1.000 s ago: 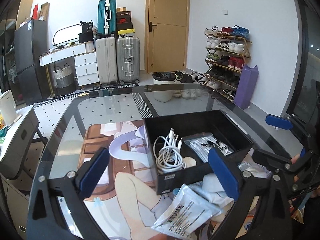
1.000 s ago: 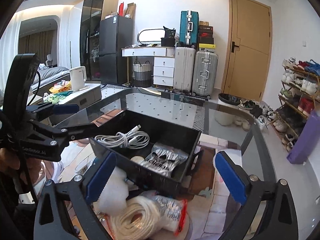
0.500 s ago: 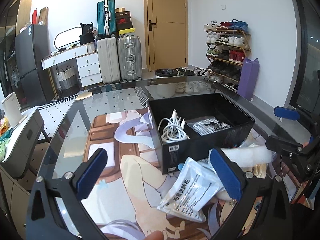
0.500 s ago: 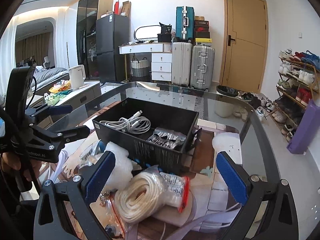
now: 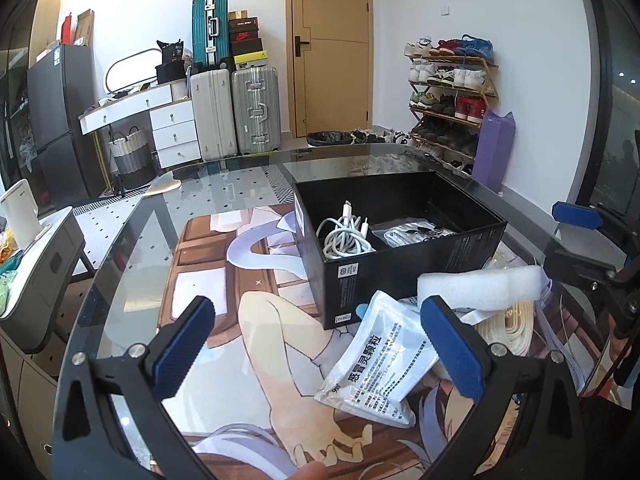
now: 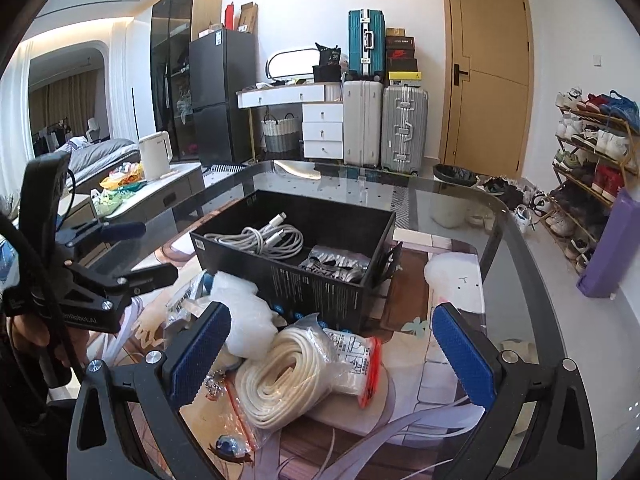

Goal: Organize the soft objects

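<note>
Worktop (image 5: 208, 216) first: one glass-topped oval with a printed anime mat under the glass, everything sits on it. One black box (image 5: 416, 268) stands near the middle, open top, two things inside: one white cable bundle (image 5: 346, 236) in the left part, one silvery foil packet pile (image 6: 336, 266) in the right part, exact packet count not readable. Outside the box, touching its near wall, one heap of soft stuff. In the heap I count: one white foam piece (image 5: 480, 286) lying flat along the box front, one coil of cream rope (image 6: 280, 368) in a clear bag with a red zip edge, one white sachet (image 5: 380, 364) with black Chinese print lying flat in front of the box corner, and one small clear bag (image 6: 230, 446) with a round bluish item, partly under the rope bag. Bead chain by the rope bag, too small to count links.

My left fingers (image 5: 316, 354) are spread wide, both blue pads apart, nothing between them, hovering above the mat with the sachet just past the right pad. My right fingers (image 6: 334, 356) are also spread wide and hold nothing; the rope coil sits between the pads in view, low on the worktop, not pinched. Two grippers total, each visible in the other's camera at the edge.
</note>
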`<action>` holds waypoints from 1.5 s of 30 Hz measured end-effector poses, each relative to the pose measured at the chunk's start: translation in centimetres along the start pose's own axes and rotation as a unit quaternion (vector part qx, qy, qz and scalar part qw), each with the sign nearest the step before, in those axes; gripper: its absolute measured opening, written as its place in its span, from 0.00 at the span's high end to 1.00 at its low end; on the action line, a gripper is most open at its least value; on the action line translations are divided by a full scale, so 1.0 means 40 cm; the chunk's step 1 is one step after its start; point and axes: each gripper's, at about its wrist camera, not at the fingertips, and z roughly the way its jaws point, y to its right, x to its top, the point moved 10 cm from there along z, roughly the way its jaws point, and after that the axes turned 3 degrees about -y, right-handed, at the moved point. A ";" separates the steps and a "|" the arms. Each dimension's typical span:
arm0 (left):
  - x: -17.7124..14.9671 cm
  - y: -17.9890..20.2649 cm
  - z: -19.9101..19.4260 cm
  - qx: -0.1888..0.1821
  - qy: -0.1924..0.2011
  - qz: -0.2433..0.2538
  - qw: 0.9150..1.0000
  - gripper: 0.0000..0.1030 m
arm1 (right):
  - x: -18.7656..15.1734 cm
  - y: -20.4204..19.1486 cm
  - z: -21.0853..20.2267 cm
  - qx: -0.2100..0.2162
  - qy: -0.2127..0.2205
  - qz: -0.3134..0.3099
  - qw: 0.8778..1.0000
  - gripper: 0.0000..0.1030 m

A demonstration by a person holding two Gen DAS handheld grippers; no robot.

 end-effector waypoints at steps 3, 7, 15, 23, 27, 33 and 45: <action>-0.005 0.001 0.003 -0.003 -0.004 0.002 1.000 0.00 | 0.004 -0.006 0.001 0.010 0.002 0.005 1.000 0.01; -0.011 0.008 0.008 -0.009 -0.009 0.005 1.000 0.00 | 0.001 -0.024 0.017 0.027 -0.008 0.012 1.000 0.01; -0.018 0.021 0.006 -0.017 -0.014 0.013 1.000 0.00 | -0.010 -0.069 0.059 0.057 -0.031 0.023 0.998 0.01; -0.034 0.023 0.010 -0.023 -0.025 0.016 0.999 0.00 | -0.007 -0.136 0.088 0.089 -0.041 -0.005 0.995 0.04; -0.046 0.012 0.015 -0.024 -0.032 0.010 0.999 0.00 | -0.009 -0.159 0.097 0.110 -0.048 -0.007 0.993 0.15; -0.044 0.005 0.022 -0.024 -0.035 0.003 0.999 0.00 | -0.021 -0.172 0.116 0.133 -0.062 0.008 0.989 0.24; -0.052 0.019 0.026 -0.027 -0.037 0.014 0.999 0.00 | -0.039 -0.174 0.143 0.163 -0.085 0.041 0.982 0.42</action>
